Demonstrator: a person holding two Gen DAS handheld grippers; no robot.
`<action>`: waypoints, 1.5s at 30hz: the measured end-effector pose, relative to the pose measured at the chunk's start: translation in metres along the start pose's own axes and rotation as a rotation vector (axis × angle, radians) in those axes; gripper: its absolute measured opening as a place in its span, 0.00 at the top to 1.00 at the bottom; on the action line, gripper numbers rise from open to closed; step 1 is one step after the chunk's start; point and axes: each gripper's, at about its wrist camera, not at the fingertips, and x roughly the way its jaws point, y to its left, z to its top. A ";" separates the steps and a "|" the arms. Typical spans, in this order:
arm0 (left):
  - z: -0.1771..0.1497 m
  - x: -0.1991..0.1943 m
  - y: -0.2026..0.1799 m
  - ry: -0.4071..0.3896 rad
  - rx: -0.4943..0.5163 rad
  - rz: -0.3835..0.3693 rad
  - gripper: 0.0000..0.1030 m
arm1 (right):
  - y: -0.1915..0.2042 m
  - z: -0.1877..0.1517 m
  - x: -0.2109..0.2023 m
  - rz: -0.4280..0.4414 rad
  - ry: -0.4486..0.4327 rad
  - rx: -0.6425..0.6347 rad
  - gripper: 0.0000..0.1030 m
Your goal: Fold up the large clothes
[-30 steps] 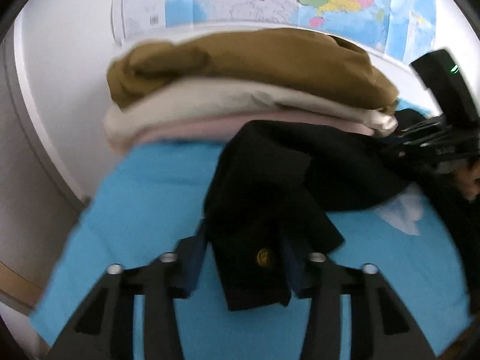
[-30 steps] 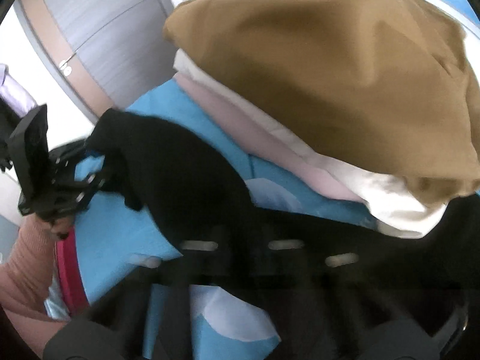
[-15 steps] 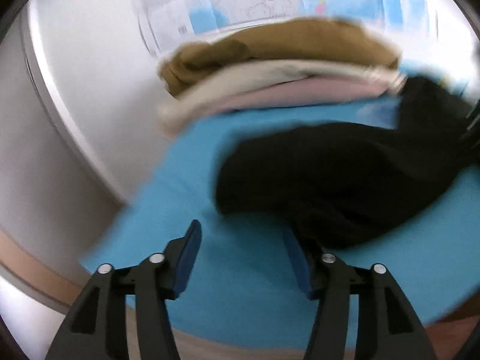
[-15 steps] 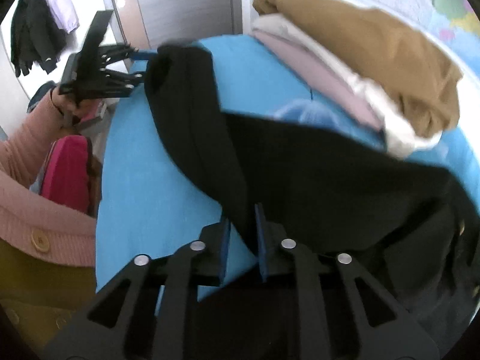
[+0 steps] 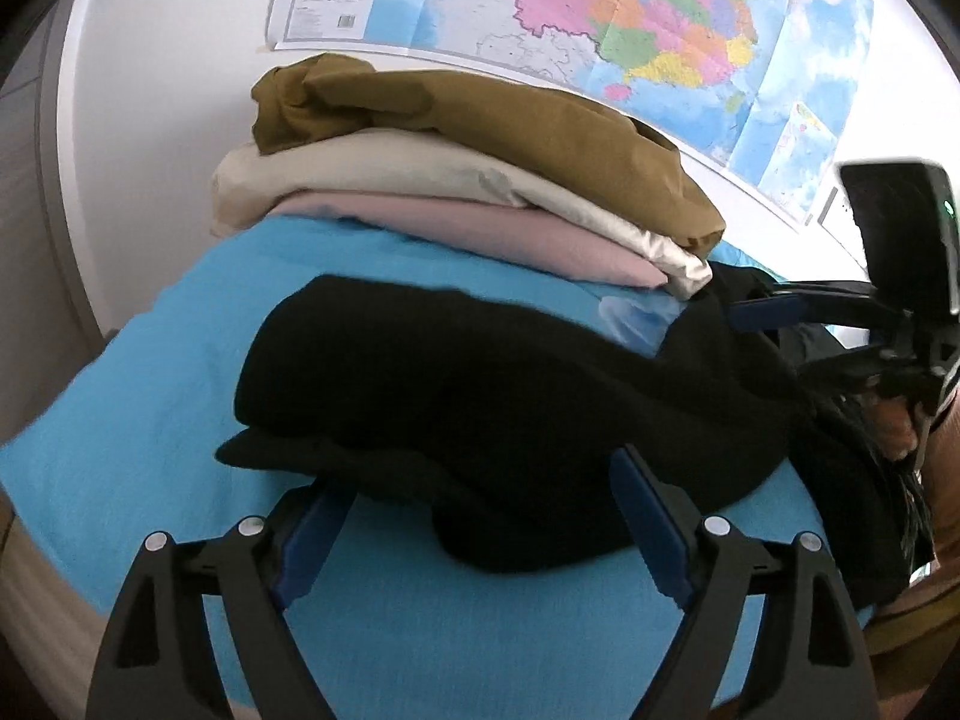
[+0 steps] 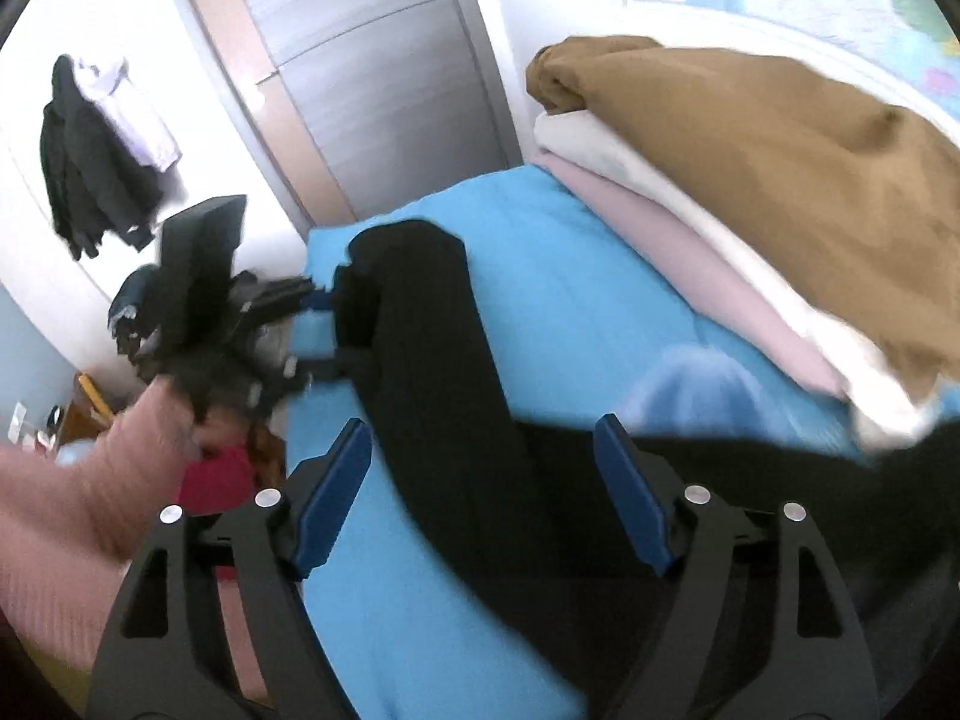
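both tongs, left tongs [image 5: 474, 522] and right tongs [image 6: 480, 492], are opening, pads clear of the crumpled black cloth garment [image 5: 480, 396] lying loose between them on the blue-covered tabletop [image 5: 150, 390].

Both the left gripper [image 5: 474, 519] and the right gripper [image 6: 483, 480] are built of black openwork fingers faced with blue pads [image 5: 651, 531] and fastened with silver screws [image 6: 696, 494]. A ribbed pink sleeve [image 6: 66, 498] is worn.
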 end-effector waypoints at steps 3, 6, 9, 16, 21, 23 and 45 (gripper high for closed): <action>0.015 -0.002 0.003 -0.031 0.011 0.008 0.20 | 0.001 0.022 0.044 0.020 0.081 0.017 0.26; 0.024 -0.010 0.011 -0.063 0.011 0.012 0.20 | 0.005 0.030 0.081 0.058 0.181 0.005 0.50; 0.031 -0.016 0.017 -0.081 -0.004 -0.003 0.20 | 0.007 0.030 0.077 0.094 0.178 0.006 0.90; 0.049 -0.038 0.010 -0.208 -0.026 -0.143 0.18 | -0.006 0.042 -0.062 0.018 -0.147 0.048 0.91; 0.067 -0.019 -0.037 -0.225 0.036 -0.250 0.17 | -0.045 0.033 -0.171 -0.122 -0.411 0.186 0.91; 0.076 0.001 -0.073 -0.193 0.109 -0.290 0.17 | -0.059 0.019 -0.215 -0.193 -0.520 0.249 0.91; 0.063 0.169 -0.286 0.178 0.543 -0.221 0.21 | -0.125 -0.336 -0.287 -0.466 -0.559 0.898 0.50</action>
